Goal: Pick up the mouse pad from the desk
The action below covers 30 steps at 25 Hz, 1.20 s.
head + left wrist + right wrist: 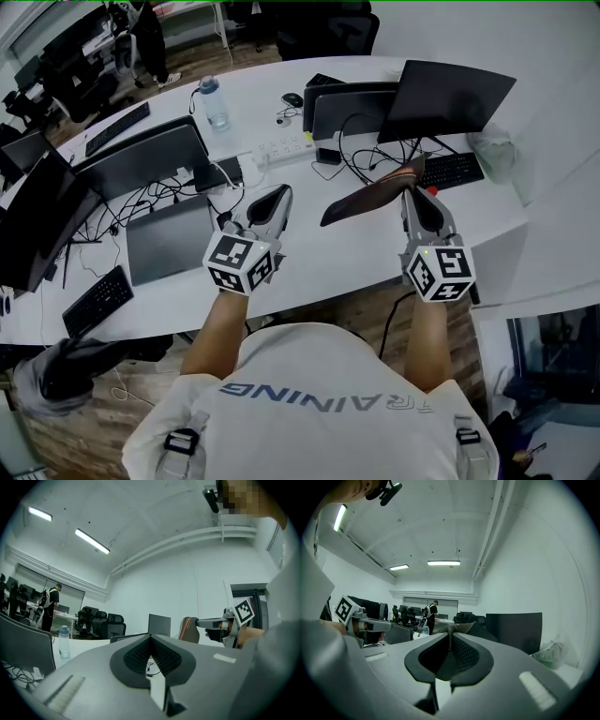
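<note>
The mouse pad point(367, 199), a thin dark sheet with a brown underside, hangs tilted above the white desk point(309, 253). My right gripper point(411, 190) is shut on its right edge. In the right gripper view the pad point(472, 629) sticks out past the closed jaws of the right gripper point(450, 631). My left gripper point(282, 193) floats to the pad's left, apart from it, its jaws together with nothing in them. The left gripper view shows the left gripper point(151, 640) shut, and off to the right the brown pad point(188, 630) held by the right gripper point(201, 623).
Dark monitors point(448, 98) and a black keyboard point(452, 170) stand behind the pad. A power strip point(281, 147), cables, a water bottle point(215, 103) and a closed laptop point(171, 237) lie to the left. A person point(433, 613) stands far back.
</note>
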Each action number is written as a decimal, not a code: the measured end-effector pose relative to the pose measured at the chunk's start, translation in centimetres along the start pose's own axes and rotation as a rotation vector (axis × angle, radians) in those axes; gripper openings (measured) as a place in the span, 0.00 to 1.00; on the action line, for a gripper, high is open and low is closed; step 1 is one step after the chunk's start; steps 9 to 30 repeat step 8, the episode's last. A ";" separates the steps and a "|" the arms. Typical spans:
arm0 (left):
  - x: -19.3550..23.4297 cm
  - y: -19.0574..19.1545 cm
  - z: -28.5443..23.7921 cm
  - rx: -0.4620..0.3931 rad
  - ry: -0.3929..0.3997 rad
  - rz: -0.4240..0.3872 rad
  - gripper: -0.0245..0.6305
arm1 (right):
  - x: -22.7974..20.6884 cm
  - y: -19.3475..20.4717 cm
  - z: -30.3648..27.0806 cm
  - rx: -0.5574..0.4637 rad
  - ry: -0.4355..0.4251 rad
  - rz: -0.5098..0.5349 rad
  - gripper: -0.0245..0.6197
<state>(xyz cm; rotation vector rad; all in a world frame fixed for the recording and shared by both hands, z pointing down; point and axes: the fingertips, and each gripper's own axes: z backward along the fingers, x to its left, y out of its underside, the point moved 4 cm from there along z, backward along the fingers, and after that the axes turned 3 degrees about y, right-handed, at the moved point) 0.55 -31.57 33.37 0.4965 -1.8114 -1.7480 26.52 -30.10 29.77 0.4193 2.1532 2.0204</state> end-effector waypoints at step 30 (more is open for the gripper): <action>-0.7 0.5 0.1 0.011 0.013 0.005 0.04 | 0.2 0.7 0.5 0.016 -0.010 -0.008 0.10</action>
